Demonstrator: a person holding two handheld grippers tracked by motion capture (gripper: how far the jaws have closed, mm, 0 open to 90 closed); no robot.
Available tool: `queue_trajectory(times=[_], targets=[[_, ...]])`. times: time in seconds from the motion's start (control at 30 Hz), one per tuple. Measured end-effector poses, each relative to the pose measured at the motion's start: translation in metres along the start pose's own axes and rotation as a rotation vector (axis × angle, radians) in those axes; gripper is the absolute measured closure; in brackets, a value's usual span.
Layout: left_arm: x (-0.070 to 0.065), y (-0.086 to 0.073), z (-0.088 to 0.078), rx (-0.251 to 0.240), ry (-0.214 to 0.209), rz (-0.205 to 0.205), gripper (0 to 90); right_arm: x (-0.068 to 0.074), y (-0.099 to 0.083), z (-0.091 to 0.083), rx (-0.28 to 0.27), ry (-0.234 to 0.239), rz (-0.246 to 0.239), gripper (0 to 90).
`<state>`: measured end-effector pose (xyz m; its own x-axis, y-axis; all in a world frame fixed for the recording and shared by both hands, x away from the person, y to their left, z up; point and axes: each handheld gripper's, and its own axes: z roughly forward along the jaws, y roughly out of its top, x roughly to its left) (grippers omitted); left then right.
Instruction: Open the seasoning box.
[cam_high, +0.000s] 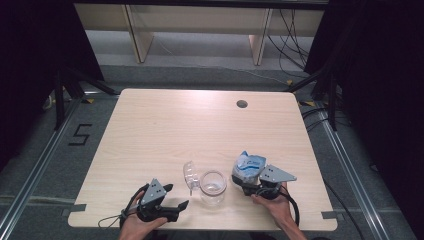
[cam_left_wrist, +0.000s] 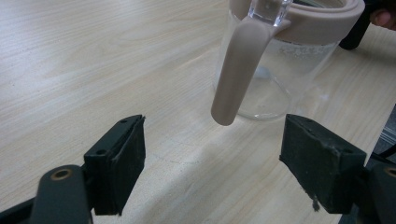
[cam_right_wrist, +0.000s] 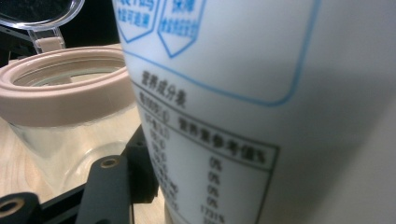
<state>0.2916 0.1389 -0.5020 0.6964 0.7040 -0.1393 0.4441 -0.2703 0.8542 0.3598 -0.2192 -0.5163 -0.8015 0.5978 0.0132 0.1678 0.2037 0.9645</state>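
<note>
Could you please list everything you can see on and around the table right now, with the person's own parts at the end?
Glass jar: one, clear with a beige rim band and beige clasp, near edge of the table, between the two tools.
Jar lid: one, clear, hinged open to the jar's left.
Bag: one, white with blue print, held at the right of the jar.
Table: one, light wood, centre, with a dark cable hole near the far right.
Wooden furniture: pale, on the floor beyond the table.
Cables: several, dark, floor at far right.
Left tool: one, black, jaws open, pointing at the jar.
Right tool: one, black, jaws closed on the bag.
Hands: two, at the near edge.
</note>
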Motion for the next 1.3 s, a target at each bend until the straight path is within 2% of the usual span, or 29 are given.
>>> queue_trajectory(times=[0.03,0.1,0.13,0.17,0.23,0.27,0.3,0.33,0.4,0.43,0.53,0.57,0.67,0.73,0.8,0.83,0.87,0.97,1.0,1.07,1.1,1.13,1.17,1.2,1.3], targets=[[0.000,0.000,0.000,-0.001,0.002,-0.001,21.7,-0.001,0.000,0.000,0.017,-0.007,-0.002,41.0],[0.000,0.000,0.000,0.002,0.002,0.003,21.7,-0.001,0.000,0.001,0.015,-0.001,0.006,40.6],[0.000,0.000,0.000,-0.001,0.001,-0.001,21.7,-0.001,0.000,0.002,-0.012,0.001,0.008,40.3],[0.000,0.000,0.000,0.004,0.004,0.002,21.7,-0.003,0.000,0.002,0.009,-0.002,-0.016,39.8],[0.000,0.000,0.000,0.006,0.000,0.004,21.7,-0.003,0.001,0.001,0.019,-0.008,-0.012,40.6],[0.000,0.000,0.000,0.007,-0.001,0.007,21.7,-0.004,0.000,0.002,0.005,-0.005,-0.023,41.8],[0.000,0.000,0.000,0.006,-0.001,0.007,21.8,0.000,0.001,0.002,0.008,0.020,0.020,42.8],[0.000,0.000,0.000,0.005,-0.001,0.004,21.8,0.001,0.000,0.003,0.005,0.033,0.037,43.4],[0.000,0.000,0.000,0.005,-0.001,0.005,21.8,-0.002,0.001,0.003,-0.003,0.014,-0.006,45.0],[0.000,0.000,0.000,0.005,-0.001,0.005,21.8,0.001,0.000,0.003,-0.006,0.026,0.026,45.4],[0.000,0.000,0.001,0.003,0.001,-0.001,21.9,0.002,0.001,0.001,0.020,0.028,0.043,46.2],[0.000,0.000,0.001,0.004,-0.001,0.001,22.0,0.001,0.001,0.003,0.014,0.028,0.021,46.6],[-0.001,-0.001,0.001,0.002,0.000,-0.003,22.0,0.000,0.003,0.001,0.033,-0.020,-0.014,48.2],[-0.001,-0.001,0.001,0.003,0.001,-0.001,21.9,0.002,0.005,0.001,0.051,-0.028,-0.014,48.5],[0.000,-0.001,0.000,0.004,0.004,0.004,22.0,0.004,0.005,0.002,0.017,-0.037,-0.011,48.7],[0.000,-0.001,0.000,0.003,0.005,0.003,22.0,0.006,0.006,0.001,0.041,-0.044,-0.010,49.0],[0.000,-0.001,0.000,0.000,0.004,-0.001,21.9,0.006,0.007,0.001,0.041,-0.052,-0.027,49.1],[0.000,-0.001,0.000,-0.001,0.003,-0.001,21.9,0.007,0.008,-0.001,0.060,-0.060,-0.028,49.3],[0.000,-0.001,0.000,-0.001,0.003,-0.001,22.0,0.006,0.009,-0.001,0.055,-0.065,-0.077,49.4],[0.001,-0.001,-0.001,0.009,0.007,0.012,21.9,0.009,0.010,-0.002,0.062,-0.067,-0.061,49.4],[0.001,0.000,-0.001,0.017,0.010,0.019,21.9,0.009,0.010,-0.001,0.064,-0.074,-0.103,49.4],[0.000,0.000,-0.001,0.003,0.005,0.012,21.9,0.009,0.010,-0.001,0.064,-0.074,-0.103,49.4],[0.000,0.000,-0.001,-0.001,0.006,0.010,21.9,0.009,0.011,-0.002,0.068,-0.093,-0.126,49.4],[0.001,0.000,-0.001,0.004,0.009,0.014,21.9,0.011,0.012,-0.002,0.061,-0.079,-0.116,49.4],[0.001,0.000,-0.002,0.003,0.007,0.018,21.9,0.013,0.015,-0.004,0.049,-0.101,-0.126,49.4]])
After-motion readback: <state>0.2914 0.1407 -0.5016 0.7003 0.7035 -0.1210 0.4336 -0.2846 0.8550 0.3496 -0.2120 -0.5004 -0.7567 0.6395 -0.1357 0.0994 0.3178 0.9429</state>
